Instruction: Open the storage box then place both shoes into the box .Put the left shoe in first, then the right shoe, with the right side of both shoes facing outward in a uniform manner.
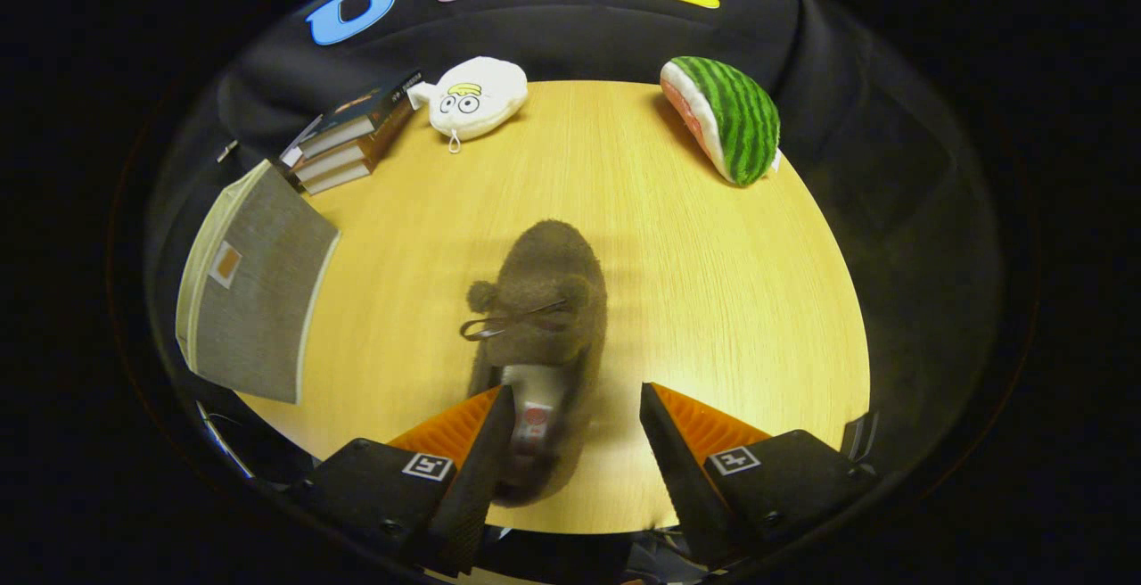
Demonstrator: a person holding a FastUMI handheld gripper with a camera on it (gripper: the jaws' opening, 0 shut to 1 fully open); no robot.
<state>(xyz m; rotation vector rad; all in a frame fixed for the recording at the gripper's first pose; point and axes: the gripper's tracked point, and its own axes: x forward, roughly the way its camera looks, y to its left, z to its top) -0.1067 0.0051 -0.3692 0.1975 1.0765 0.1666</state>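
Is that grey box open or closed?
Closed: the box beside the books shows its lid flat on top. The open gripper sits over the shoe.

a round wooden table (695, 300) carries three things along its far edge that have no part in the job. at the far left edge sits a stack of books (348, 135), slightly fanned, spines toward the table's middle, and just beside it a white plush toy (472, 96) with cartoon eyes and a small loop hanging from its underside lies on the rim. well apart from these, at the far right edge, a plush watermelon slice (726, 117) rests on its side, green striped rind up and pink flesh facing the table's middle.
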